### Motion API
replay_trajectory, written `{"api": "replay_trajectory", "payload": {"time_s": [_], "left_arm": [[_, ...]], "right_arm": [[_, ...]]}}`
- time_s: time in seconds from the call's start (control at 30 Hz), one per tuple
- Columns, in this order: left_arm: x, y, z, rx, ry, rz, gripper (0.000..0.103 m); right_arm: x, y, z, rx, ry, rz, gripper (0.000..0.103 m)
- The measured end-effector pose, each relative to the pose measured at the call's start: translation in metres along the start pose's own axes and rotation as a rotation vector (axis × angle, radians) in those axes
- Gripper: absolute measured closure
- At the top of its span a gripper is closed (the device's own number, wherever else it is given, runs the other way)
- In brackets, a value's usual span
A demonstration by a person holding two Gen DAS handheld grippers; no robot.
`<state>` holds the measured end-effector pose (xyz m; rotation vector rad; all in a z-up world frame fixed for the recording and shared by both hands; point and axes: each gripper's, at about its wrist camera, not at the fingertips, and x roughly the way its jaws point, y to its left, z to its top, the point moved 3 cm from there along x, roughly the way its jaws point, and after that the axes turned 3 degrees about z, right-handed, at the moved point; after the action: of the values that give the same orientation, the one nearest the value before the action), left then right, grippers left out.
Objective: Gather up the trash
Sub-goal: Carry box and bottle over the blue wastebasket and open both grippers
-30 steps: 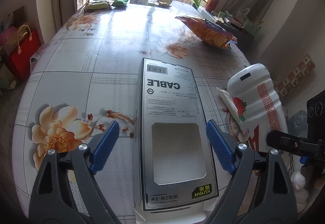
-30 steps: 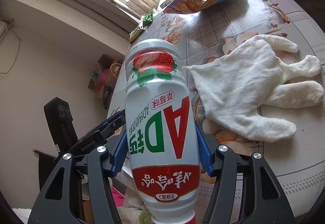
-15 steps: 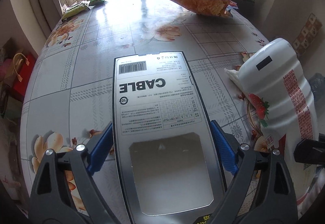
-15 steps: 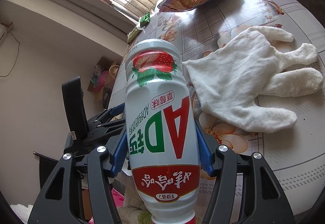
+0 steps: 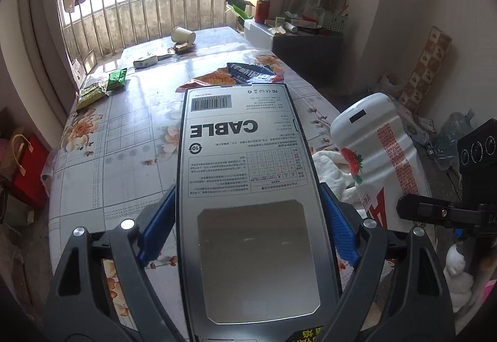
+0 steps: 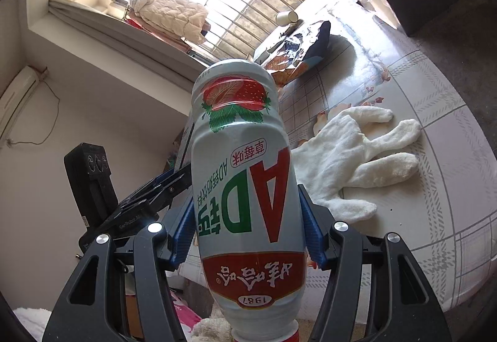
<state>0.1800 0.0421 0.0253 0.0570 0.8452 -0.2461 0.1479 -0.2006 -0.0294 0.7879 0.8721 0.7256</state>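
1. The left gripper (image 5: 248, 211) is clamped on the cable box (image 5: 245, 174): its blue pads press on the box's two long edges, low on the pack, and the jaws have just eased in a little on it. The box juts out toward twelve o'clock, clear of the table (image 5: 118, 162), likely so it can be carried off as trash without dragging.

2. The right gripper (image 6: 248, 218) is closed around the waist of the yogurt-drink bottle (image 6: 245, 186), a pad against each side. The bottle points base-forward toward twelve o'clock with its cap end near the camera; I judge the mid-body hold keeps it balanced.

3. From the left wrist view, the bottle hangs at about three o'clock of the box, close beside it but apart, so both hands look loaded at once.

4. In the right wrist view, a white glove (image 6: 357, 162) lies flat on the table at two o'clock of the bottle, untouched.

5. Further out in the left view, a crumpled chip bag (image 5: 242, 76) lies just beyond the box's far end at twelve o'clock.

6. Green wrappers (image 5: 116, 79) sit at ten o'clock near the table's edge, and a tipped paper cup (image 5: 183, 34) lies at eleven o'clock by the window rail; these seem to be trash not yet collected.
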Motion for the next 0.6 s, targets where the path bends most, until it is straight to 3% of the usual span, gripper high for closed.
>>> {"api": "replay_trajectory", "payload": {"time_s": [0.17, 0.37, 0.6], "left_arm": [[0.019, -0.093, 0.029, 0.122, 0.015, -0.173, 0.02], [0.067, -0.229, 0.039, 0.293, 0.105, -0.344, 0.02], [0.144, -0.363, 0.039, 0.369, 0.255, -0.471, 0.02]], "right_arm": [[-0.087, -0.042, 0.009, 0.09, -0.203, -0.064, 0.044], [-0.194, -0.138, -0.01, 0.348, -0.445, -0.213, 0.044], [-0.269, -0.241, -0.034, 0.615, -0.607, -0.319, 0.044]]}}
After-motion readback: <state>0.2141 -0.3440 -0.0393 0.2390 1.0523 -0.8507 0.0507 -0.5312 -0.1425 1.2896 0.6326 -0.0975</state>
